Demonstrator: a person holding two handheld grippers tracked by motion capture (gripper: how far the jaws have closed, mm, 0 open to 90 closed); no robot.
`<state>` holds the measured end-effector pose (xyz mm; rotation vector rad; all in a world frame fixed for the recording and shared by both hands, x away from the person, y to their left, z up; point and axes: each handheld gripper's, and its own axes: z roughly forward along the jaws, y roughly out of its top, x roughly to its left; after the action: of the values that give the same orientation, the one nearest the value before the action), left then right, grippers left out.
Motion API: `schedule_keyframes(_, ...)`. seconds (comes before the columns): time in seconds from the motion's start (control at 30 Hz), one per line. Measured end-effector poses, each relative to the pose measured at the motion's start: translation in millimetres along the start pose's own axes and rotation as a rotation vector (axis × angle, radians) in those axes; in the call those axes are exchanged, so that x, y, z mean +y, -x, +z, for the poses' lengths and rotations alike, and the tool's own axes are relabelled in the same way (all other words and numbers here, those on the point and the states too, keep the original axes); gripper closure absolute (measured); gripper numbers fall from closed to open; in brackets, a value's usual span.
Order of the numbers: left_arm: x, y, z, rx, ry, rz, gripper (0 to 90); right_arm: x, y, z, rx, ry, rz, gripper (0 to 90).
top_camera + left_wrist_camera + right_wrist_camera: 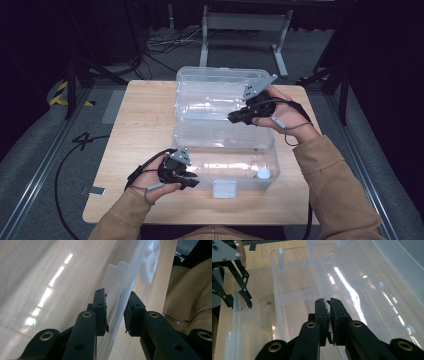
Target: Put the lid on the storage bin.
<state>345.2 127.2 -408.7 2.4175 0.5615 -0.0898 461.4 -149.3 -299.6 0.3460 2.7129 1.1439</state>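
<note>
Plastic box (225, 150), clear, thin-walled, open on the table (140, 125): probably light, slick, flexible. Left gripper (115, 312) straddles its front wall, pads not quite pressing; right gripper (328, 315) pinches the lid (210, 95) edge. Rims give best hold.

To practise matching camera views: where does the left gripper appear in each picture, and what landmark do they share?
High view: left gripper lower left, at the box's front wall.
Left gripper view: bottom centre, jaws astride that wall.
Right gripper view: upper left.
Shared landmark: the box.
</note>
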Motion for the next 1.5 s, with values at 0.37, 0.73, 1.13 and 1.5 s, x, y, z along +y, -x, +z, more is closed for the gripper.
schedule_keyframes(0.37, -0.2, 0.0, 0.0, 0.000, 0.001, -0.006, 73.5, -1.4, -10.5, -4.6, 0.012, -0.003, -0.018, 85.1)
schedule_keyframes(0.73, -0.3, 0.1, 0.0, -0.001, 0.001, -0.010, 73.4, -3.3, -18.7, -7.9, 0.019, -0.005, -0.035, 85.0)
schedule_keyframes(1.13, 0.1, -0.6, 0.0, -0.002, -0.001, -0.009, 73.4, -5.6, -25.9, -10.3, 0.030, -0.005, -0.040, 84.9)
schedule_keyframes(1.5, 0.1, -0.6, 0.0, -0.002, -0.001, -0.010, 73.3, -7.0, -32.7, -11.5, 0.044, -0.012, -0.055, 84.8)
